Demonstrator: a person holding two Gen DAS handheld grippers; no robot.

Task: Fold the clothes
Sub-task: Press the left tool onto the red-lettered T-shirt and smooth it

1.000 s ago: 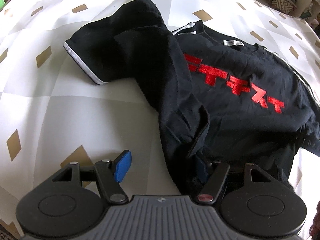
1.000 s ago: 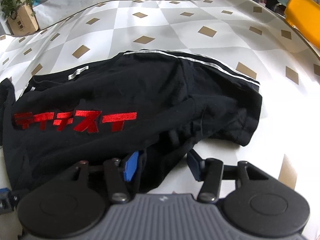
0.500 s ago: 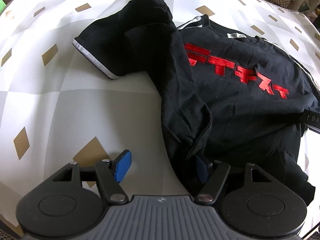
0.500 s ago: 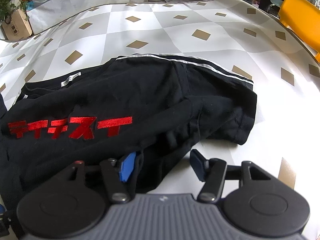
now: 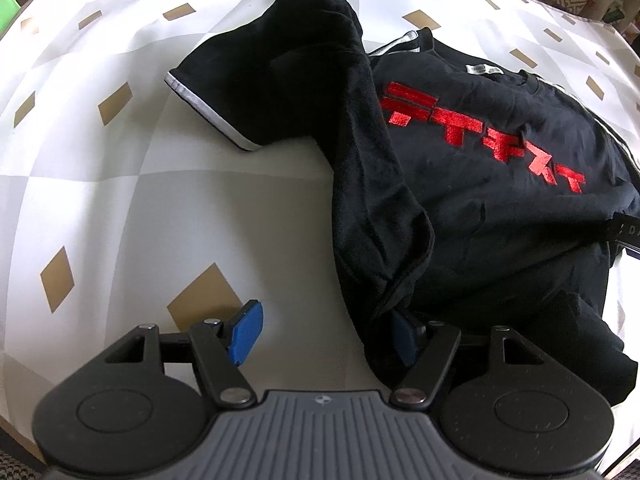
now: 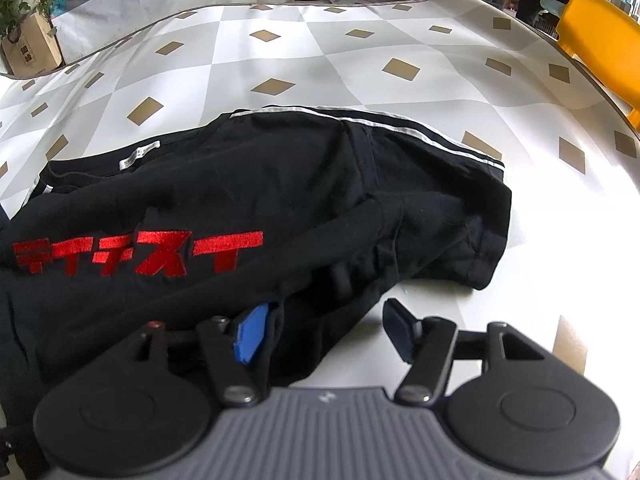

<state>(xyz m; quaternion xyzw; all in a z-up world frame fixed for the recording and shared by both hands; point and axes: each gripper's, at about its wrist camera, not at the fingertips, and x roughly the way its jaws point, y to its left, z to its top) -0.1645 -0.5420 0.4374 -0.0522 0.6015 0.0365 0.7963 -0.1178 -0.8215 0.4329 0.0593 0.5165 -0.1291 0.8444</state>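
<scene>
We see a black T-shirt (image 5: 460, 200) lying crumpled on the desk (image 5: 120, 208), which wears a white and grey checked cover with small gold diamonds. Red lettering (image 5: 480, 136) runs across its chest, and a white neck label (image 5: 482, 69) sits at the far collar. In the left wrist view, 1 sleeve with a white edge (image 5: 208, 104) spreads out to the far left of the shirt body.

Our left hand-held gripper (image 5: 324, 334) points down at the near left edge of the shirt. Its jaws stand moderately wide: the left blue pad is over bare desk, while the right pad is tucked under a dark fold of fabric, with nothing pinched.

Our right hand-held gripper (image 6: 326, 330) sits at the near right edge of the T-shirt (image 6: 260, 208). Its jaws are opening; fabric drapes over the left blue pad, the right pad stands clear over the desk (image 6: 540, 208), and cloth lies loosely between them. A yellow chair (image 6: 600, 48) shows at the far right, a potted plant (image 6: 24, 20) at the far left.
</scene>
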